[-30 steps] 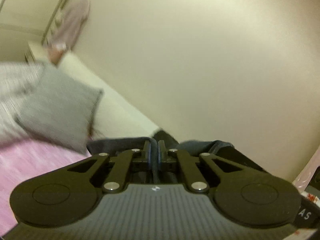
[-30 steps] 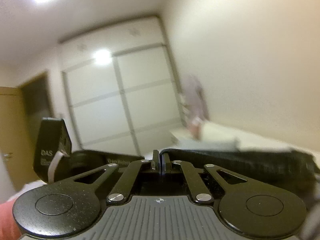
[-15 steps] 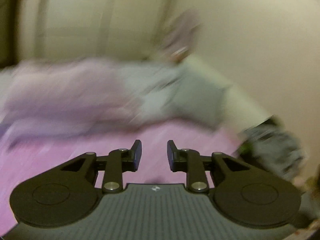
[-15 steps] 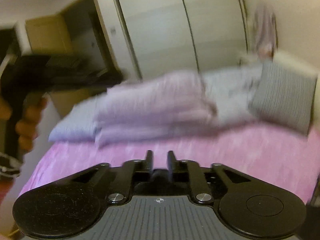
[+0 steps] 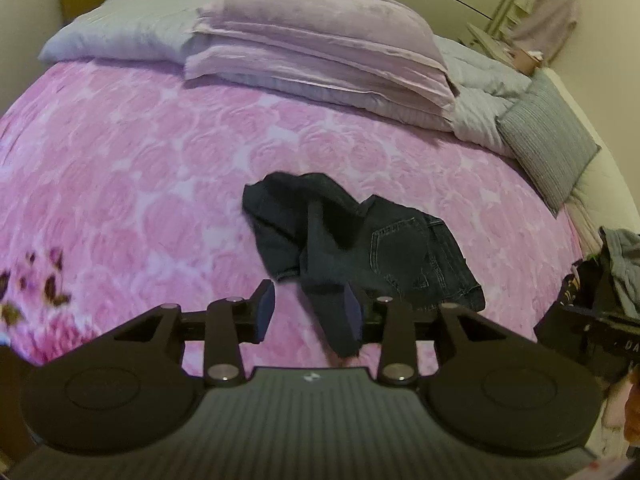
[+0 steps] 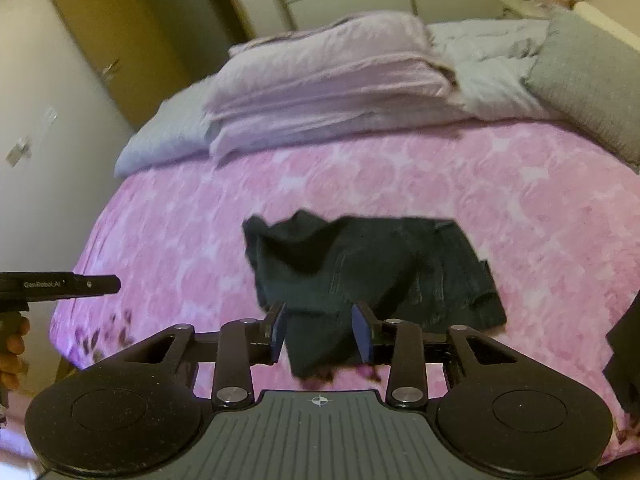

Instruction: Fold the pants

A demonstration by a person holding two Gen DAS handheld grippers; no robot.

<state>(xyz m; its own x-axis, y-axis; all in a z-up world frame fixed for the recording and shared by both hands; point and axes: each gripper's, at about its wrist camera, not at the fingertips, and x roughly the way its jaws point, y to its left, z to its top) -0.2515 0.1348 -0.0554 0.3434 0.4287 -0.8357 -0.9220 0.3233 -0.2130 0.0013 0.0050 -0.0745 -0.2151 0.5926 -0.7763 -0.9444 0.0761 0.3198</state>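
Dark denim pants (image 5: 360, 240) lie crumpled in a heap on the pink rose-patterned bedspread (image 5: 140, 160), a back pocket facing up on their right side. One leg runs toward the near bed edge. My left gripper (image 5: 309, 310) hovers open above that leg end, and the cloth passes just inside its right finger without being pinched. In the right wrist view the same pants (image 6: 372, 264) sit mid-bed. My right gripper (image 6: 320, 328) is open too, with the leg end showing loosely between its fingers.
Folded lilac bedding (image 5: 320, 40) and pale pillows (image 5: 132, 28) are stacked at the head of the bed, with a grey cushion (image 5: 548, 140) to the right. A pile of clothes (image 5: 618, 256) sits at the right bed edge. A hand (image 6: 12, 344) holds the left tool at the far left.
A second ago both grippers were shut on the pants, held up before the wall. Both have opened, the pants have dropped onto the bed, and both cameras have swung down toward it.
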